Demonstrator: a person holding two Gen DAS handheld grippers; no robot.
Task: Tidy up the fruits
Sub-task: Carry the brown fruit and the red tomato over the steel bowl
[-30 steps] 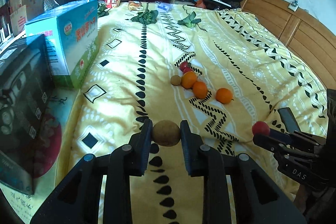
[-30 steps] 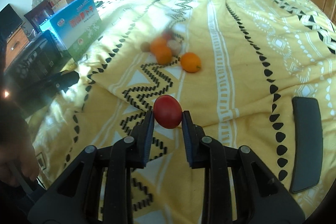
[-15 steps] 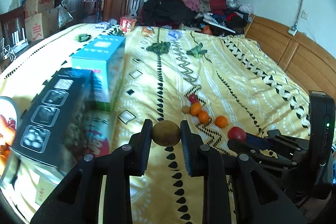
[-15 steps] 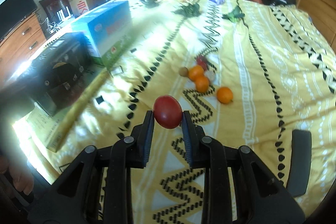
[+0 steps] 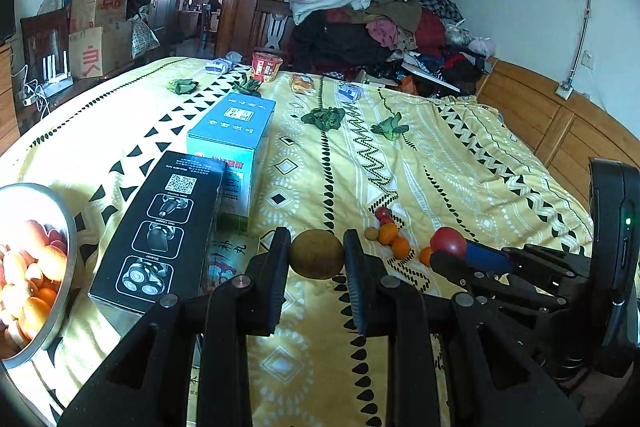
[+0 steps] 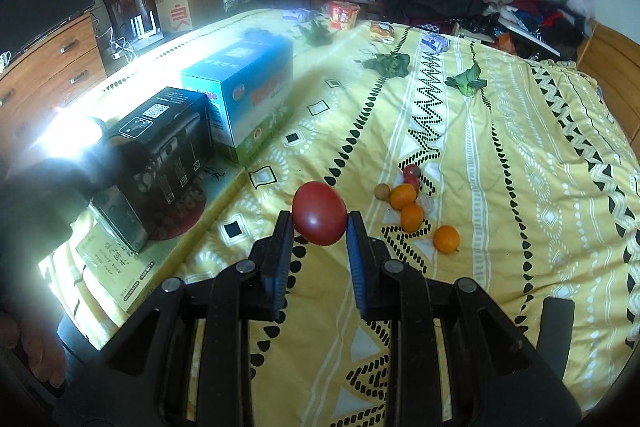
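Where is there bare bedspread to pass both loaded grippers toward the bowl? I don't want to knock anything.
Free: the bedspread strip between the blue box and the fruit cluster, and all right of that cluster. Crowded: the left edge, where the black shaver box and blue box sit end to end beside the metal bowl.

Between our left fingers (image 5: 276, 269) sits a matt, rough-skinned brown fruit (image 5: 317, 254); our right fingers (image 6: 280, 251) pinch a glossy smooth tomato (image 6: 319, 213). Beneath both lies printed cloth bedspread (image 6: 500, 155); left, a shiny metal bowl (image 5: 66, 267).

Yellow patterned bed (image 5: 460, 163) with loose oranges (image 6: 412, 217), blue box (image 5: 236, 139), black box (image 5: 160, 227), metal fruit bowl (image 5: 68, 267).
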